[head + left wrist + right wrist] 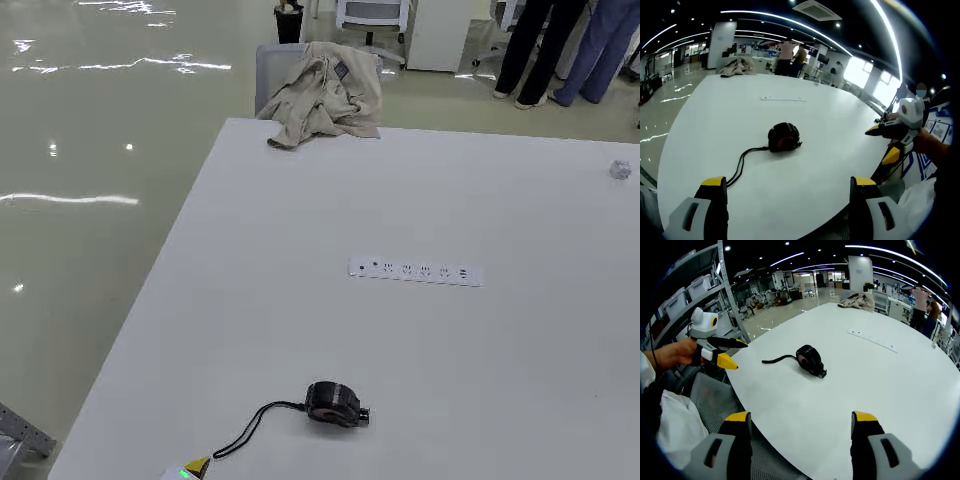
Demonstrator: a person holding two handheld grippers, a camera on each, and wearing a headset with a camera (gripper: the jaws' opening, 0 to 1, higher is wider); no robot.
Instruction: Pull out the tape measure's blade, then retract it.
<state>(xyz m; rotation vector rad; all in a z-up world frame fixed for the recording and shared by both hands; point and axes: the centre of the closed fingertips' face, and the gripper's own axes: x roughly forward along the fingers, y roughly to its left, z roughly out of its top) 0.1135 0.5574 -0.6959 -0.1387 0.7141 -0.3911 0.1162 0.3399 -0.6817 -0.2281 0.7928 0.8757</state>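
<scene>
Yellow-tipped and spread wide, the left gripper [788, 182] held nothing, and its jaws framed the near edge of the white counter [805, 107]. The right gripper [801, 416] was the same, with its jaws apart and empty, off the counter's edge. Both pointed at the tape measure [333, 403] from opposite sides.

It sat on the counter close to the near edge, a black case lying on its side. Its black wrist strap [250, 428] trailed toward the edge. The blade looked fully wound in, and only the small hook end showed at the case mouth, on the side away from the strap. A power strip [414, 271] lay well beyond it, and a beige jacket [325, 95] was draped over a chair at the far edge.

No step seemed to have begun; this looked like the approach. The next move probably called for one gripper to clamp the case and hold it steady. The other would then pinch the hook end, which was small and low against the counter, so it needed a careful, level approach.
</scene>
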